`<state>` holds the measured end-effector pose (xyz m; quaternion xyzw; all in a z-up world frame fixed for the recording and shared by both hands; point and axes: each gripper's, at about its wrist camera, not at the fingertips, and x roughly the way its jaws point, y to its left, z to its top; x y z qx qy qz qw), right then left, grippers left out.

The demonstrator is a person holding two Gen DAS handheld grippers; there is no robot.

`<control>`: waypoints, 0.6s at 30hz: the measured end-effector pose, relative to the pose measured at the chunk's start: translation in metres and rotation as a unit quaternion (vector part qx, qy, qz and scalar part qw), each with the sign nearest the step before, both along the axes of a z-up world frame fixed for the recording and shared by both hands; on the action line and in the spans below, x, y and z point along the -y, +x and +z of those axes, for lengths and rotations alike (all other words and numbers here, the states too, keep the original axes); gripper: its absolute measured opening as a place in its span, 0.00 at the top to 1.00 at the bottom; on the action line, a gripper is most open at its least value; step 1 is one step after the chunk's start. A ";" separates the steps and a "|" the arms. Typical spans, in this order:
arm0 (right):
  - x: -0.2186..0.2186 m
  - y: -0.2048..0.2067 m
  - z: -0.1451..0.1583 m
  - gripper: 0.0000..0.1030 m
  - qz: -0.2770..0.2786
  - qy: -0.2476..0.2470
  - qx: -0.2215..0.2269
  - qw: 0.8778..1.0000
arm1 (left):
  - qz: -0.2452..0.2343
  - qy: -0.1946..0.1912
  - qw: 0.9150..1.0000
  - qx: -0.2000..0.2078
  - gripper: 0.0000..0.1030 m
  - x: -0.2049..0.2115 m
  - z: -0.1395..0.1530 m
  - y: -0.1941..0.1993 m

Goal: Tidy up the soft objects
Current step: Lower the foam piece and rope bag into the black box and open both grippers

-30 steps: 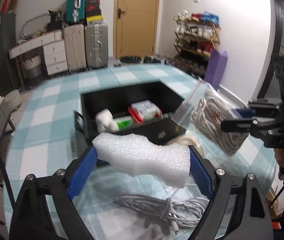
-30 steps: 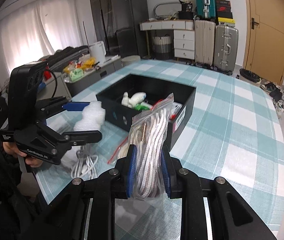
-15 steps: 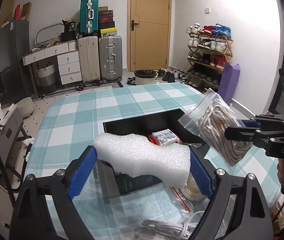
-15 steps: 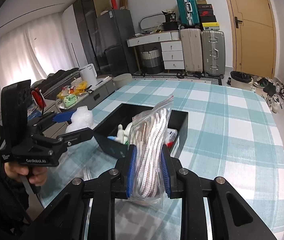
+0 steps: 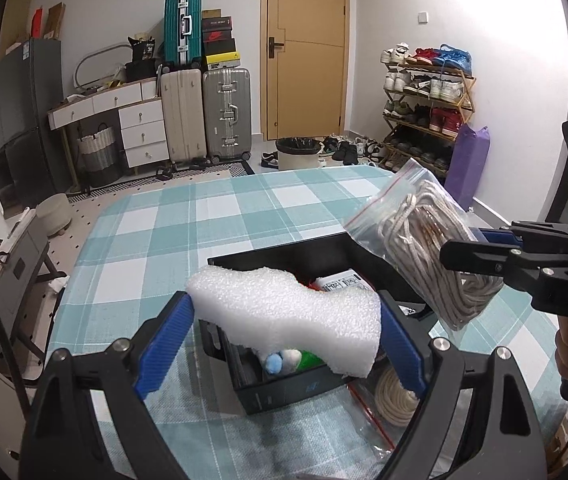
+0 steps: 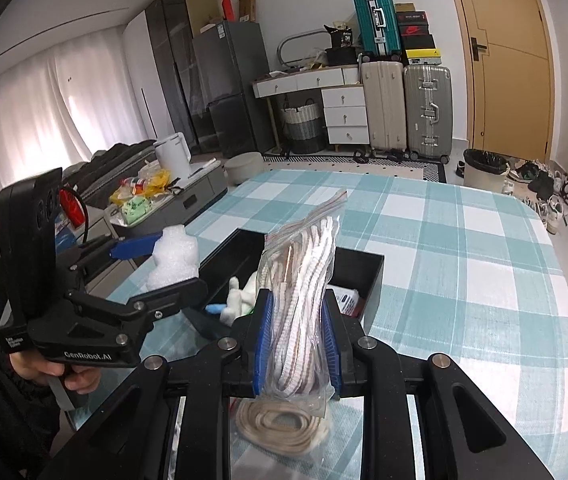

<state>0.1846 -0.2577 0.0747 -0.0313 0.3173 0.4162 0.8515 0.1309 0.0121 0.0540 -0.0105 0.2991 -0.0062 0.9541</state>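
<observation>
Checked tablecloth (image 5: 155,248), black bin (image 5: 284,252), suitcases (image 5: 207,112), wooden door (image 5: 304,48), shoe rack (image 5: 428,92)

White walls, wooden door (image 5: 304,48), stacked suitcases (image 5: 203,112), shoe rack (image 5: 428,96), curtained window (image 6: 43,112).
</observation>
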 end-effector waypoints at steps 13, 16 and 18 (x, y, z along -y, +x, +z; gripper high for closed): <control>-0.008 0.025 0.005 0.77 -0.016 0.035 0.003 0.999 | 0.015 0.001 1.000 -0.008 0.13 -0.003 0.000 0.013; -0.011 0.031 0.003 0.77 -0.015 0.035 -0.001 0.999 | 0.015 0.003 1.000 -0.011 0.13 -0.002 0.000 0.016; -0.014 0.035 -0.001 0.77 -0.013 0.032 0.000 0.999 | 0.016 0.006 1.000 -0.015 0.13 -0.001 -0.002 0.020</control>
